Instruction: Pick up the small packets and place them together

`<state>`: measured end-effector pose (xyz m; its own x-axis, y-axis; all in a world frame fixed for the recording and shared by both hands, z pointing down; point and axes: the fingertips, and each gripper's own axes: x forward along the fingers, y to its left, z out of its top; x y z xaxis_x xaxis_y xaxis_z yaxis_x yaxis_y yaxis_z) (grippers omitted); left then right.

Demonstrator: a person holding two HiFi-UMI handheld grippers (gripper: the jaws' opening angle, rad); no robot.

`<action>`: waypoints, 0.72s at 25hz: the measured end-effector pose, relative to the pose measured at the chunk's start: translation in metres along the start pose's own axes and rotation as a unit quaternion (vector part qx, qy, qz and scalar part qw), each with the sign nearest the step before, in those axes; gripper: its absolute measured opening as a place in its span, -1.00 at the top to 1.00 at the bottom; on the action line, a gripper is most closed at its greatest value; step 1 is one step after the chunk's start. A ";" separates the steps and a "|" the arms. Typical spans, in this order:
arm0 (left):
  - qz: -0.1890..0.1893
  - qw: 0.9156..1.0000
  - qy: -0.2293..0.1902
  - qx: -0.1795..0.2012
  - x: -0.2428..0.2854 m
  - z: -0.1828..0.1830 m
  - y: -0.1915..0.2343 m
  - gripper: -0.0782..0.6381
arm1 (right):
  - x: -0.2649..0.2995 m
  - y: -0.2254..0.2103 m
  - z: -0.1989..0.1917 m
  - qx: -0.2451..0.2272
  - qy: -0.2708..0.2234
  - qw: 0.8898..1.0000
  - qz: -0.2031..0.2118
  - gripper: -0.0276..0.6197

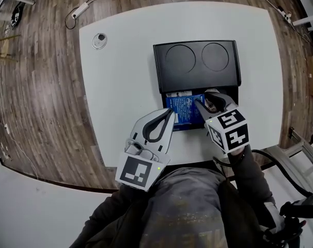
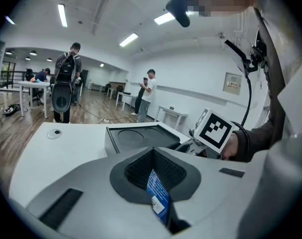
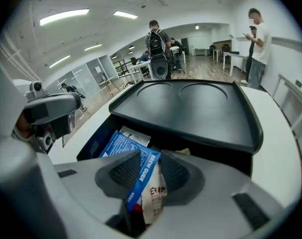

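Head view steeply down over table [image 1: 120, 76], both gripper views low, close, sharing the black box [image 1: 198, 81].

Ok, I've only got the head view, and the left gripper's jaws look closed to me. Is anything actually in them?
Observer: Yes. In the left gripper view, the left gripper has a blue packet pinched edge-on between its jaws.
Operator: And the right one over the box, is that a single packet?
Observer: No, two. The right gripper view shows the right gripper closed on a Brew Guide packet, also blue, with a white packet pressed against it between the same jaws.
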<state>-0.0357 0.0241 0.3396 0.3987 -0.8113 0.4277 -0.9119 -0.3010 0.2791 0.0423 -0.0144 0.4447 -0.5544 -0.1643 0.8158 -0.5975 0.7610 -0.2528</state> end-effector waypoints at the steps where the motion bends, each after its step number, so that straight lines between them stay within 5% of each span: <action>1: 0.000 1.000 -0.001 0.001 -0.001 0.000 0.000 0.77 | -0.001 0.000 0.000 -0.002 -0.003 1.000 -0.002 0.52; 7: 0.005 1.000 -0.004 0.005 -0.009 0.001 -0.005 0.77 | -0.014 0.002 0.009 -0.018 -0.040 0.999 -0.009 0.86; 18: 0.014 0.999 -0.031 0.027 -0.037 0.008 -0.029 0.77 | -0.081 0.037 0.040 -0.081 -0.162 0.983 -0.028 0.90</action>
<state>-0.0248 0.0592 0.3084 0.3678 -0.8488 0.3798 -0.9272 -0.3032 0.2201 0.0421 0.0027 0.3481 -0.6942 -0.3810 0.6106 -0.5475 0.8302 -0.1045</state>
